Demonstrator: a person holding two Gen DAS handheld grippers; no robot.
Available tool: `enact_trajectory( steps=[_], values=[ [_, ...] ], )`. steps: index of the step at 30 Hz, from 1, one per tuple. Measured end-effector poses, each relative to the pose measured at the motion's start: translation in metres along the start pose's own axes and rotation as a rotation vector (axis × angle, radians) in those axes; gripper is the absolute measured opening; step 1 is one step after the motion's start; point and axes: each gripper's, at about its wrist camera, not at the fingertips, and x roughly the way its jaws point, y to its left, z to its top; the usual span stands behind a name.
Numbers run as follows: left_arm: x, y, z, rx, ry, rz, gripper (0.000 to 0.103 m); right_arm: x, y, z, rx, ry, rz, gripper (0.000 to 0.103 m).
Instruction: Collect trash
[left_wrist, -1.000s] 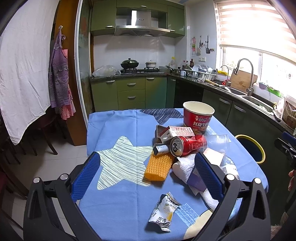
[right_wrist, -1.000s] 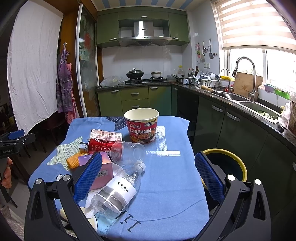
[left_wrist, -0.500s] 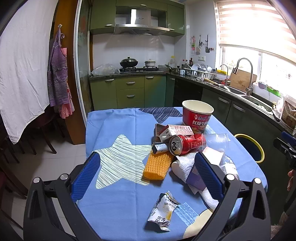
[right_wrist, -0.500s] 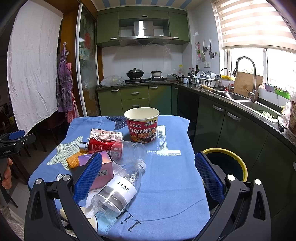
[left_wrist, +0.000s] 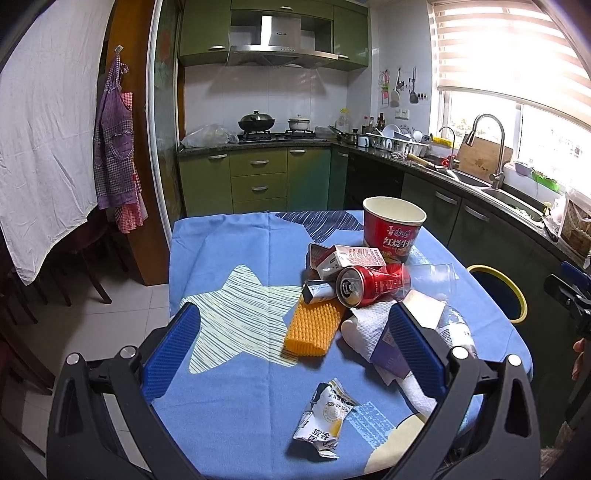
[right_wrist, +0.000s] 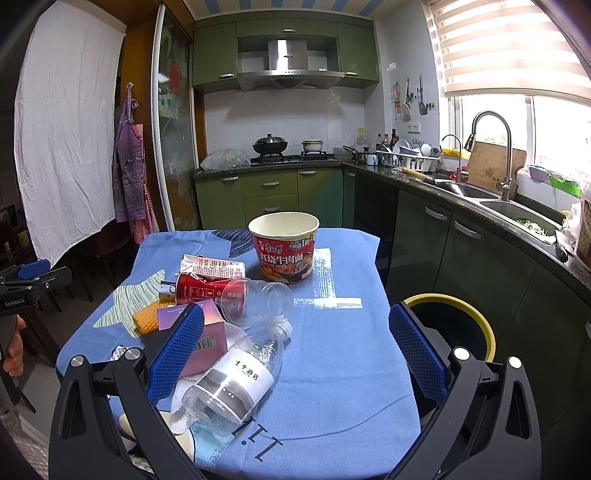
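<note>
Barely anything has moved since the earlier frames, just a tiny drift of both views, so the person seems to be sizing things up before the first grab. Left gripper (left_wrist: 293, 352) hangs above the near edge of the table (left_wrist: 221, 243) with its blue pads spread wide and nothing between them; right gripper (right_wrist: 295, 349) is the same, wide open and empty, hovering on the bin side. All the trash sits in one heap on the blue cloth: red soda can (left_wrist: 373, 285) lying on its side against a small carton (left_wrist: 352, 257), orange mesh sleeve (left_wrist: 313, 329) just in front, crumpled paper towel (left_wrist: 369, 325), a snack wrapper (left_wrist: 325, 419) off by itself near the edge, and a plastic bottle (right_wrist: 231, 380) lying flat with a clear cup (right_wrist: 266, 303) touching the can. The noodle bowl (right_wrist: 283, 245) stands upright behind it all. The yellow-rimmed bin (right_wrist: 448, 306) is right beside the table on the right, so I'd guess the right hand does most of the dropping.
</note>
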Motion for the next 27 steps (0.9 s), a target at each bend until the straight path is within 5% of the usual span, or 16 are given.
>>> enact_trajectory(
  steps=[27],
  values=[
    [-0.0003, -0.0004, -0.0003, 0.001, 0.001, -0.002, 0.097, 0.0003, 0.0001, -0.0004, 0.001, 0.003, 0.0, 0.099]
  ],
)
